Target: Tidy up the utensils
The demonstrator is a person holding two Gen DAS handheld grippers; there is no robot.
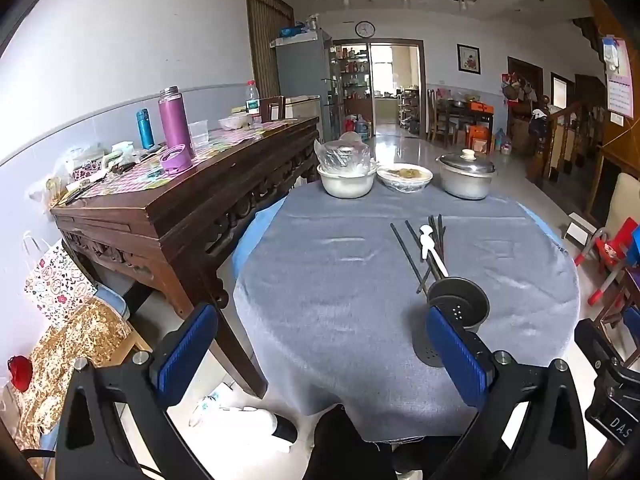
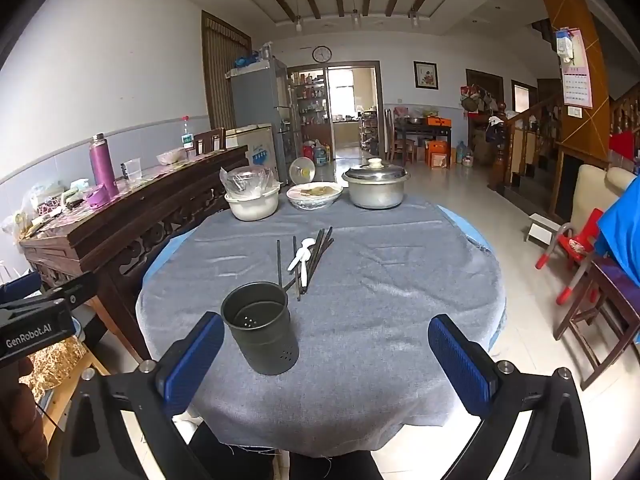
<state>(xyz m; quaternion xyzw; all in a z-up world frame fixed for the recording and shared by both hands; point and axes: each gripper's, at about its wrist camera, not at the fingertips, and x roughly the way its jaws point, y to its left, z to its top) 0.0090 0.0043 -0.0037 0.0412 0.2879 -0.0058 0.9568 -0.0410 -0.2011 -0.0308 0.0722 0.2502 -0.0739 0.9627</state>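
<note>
We are holding both claws wide apart and empty above the near edge of the round table draped in grey cloth point(image 2: 400, 320), and we are taking the dark grey perforated metal utensil cup point(image 2: 262, 326) as our landmark. It is standing upright on the cloth, empty as far as we can see into it.

The loose bundle of thin dark chopsticks point(image 2: 316, 258) is lying flat just beyond the cup, on its far side and slightly to its right, with a white plastic spoon point(image 2: 302, 258) lying among the sticks. Their long axes are running roughly away from us, near ends almost touching the cup's far rim, far ends fanning toward the covered dishes at the back.

In the right wrist view the cup is sitting just beside the left pad of the right claw point(image 2: 326, 364), so the sticks are lying ahead of that claw and a little left of its centre line. In the left wrist view the cup point(image 1: 460, 312) is peeping out behind the right pad of the left claw point(image 1: 322, 354), with the sticks point(image 1: 428, 248) further off to its right.

We are judging the right hand the better placed, since it is needing only a forward reach past the cup, jaws turned across the sticks
</note>
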